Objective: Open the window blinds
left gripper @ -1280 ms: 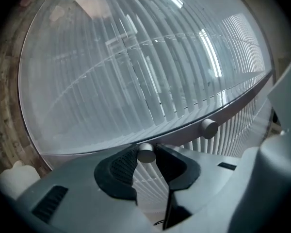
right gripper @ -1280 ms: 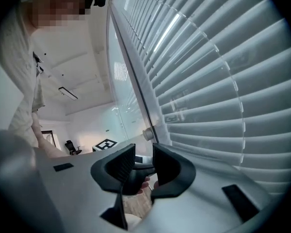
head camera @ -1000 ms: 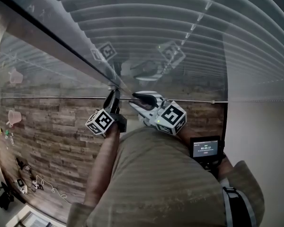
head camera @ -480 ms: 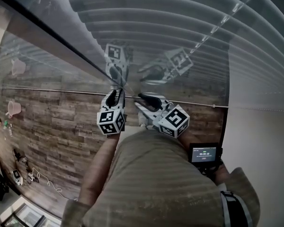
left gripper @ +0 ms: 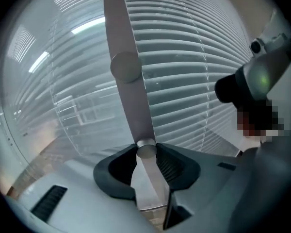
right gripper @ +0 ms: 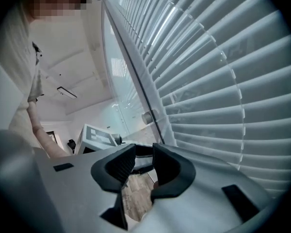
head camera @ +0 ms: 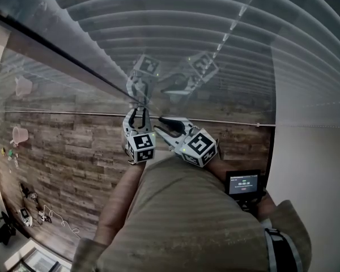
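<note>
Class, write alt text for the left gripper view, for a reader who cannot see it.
The left gripper clamps the lower end of a grey tilt wand, which rises up the frame. White horizontal slats fill the background.

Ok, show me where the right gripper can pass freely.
Free: right of the right gripper, along the blinds toward the white wall; also left of the left gripper, above the wood floor. Crowded: at the wand, which the left gripper clamps, with the right gripper close beside.

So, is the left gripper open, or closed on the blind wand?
Closed. The left gripper clamps the blind wand: in the left gripper view both jaws touch its sides with no gap.
</note>
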A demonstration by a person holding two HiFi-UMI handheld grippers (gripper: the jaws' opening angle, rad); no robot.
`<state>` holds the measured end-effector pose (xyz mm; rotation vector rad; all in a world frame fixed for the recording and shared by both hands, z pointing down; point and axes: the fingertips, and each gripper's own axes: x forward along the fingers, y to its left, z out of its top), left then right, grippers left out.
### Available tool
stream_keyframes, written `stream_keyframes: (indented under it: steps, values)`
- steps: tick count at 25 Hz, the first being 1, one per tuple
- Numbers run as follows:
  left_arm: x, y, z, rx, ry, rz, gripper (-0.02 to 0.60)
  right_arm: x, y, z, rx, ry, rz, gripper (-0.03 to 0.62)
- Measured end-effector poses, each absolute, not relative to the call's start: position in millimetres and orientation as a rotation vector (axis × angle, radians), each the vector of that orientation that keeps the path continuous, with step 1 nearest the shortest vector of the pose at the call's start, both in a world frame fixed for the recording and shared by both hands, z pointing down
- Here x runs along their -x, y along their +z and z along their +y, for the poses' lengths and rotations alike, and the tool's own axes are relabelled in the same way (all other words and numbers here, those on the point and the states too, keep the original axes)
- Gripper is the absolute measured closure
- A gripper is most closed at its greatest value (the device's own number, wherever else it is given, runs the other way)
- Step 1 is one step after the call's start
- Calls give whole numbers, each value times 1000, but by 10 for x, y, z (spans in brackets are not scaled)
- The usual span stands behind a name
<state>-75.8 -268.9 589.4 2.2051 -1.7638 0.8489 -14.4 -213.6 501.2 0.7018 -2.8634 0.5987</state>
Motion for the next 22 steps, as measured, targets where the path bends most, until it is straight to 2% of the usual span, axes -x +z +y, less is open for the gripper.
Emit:
stream_keyframes:
  steps: [6, 11, 17, 22]
  values:
    - [787, 5969, -2613, -2057, 450, -1549, 403, 167, 5090, -2126, -682, 576, -2867, 479]
    - [777, 5875, -2653, -1987, 153, -1458, 405, 122, 5052, -2173, -717, 564, -2877, 479]
    - [815, 5877, -2730, -1912, 18, -1409, 443, 96, 5003, -2207, -737, 564, -2898, 480]
    - [800, 5864, -2725, -1976, 130, -1459, 445, 92, 5015, -2227, -750, 585, -2897, 479]
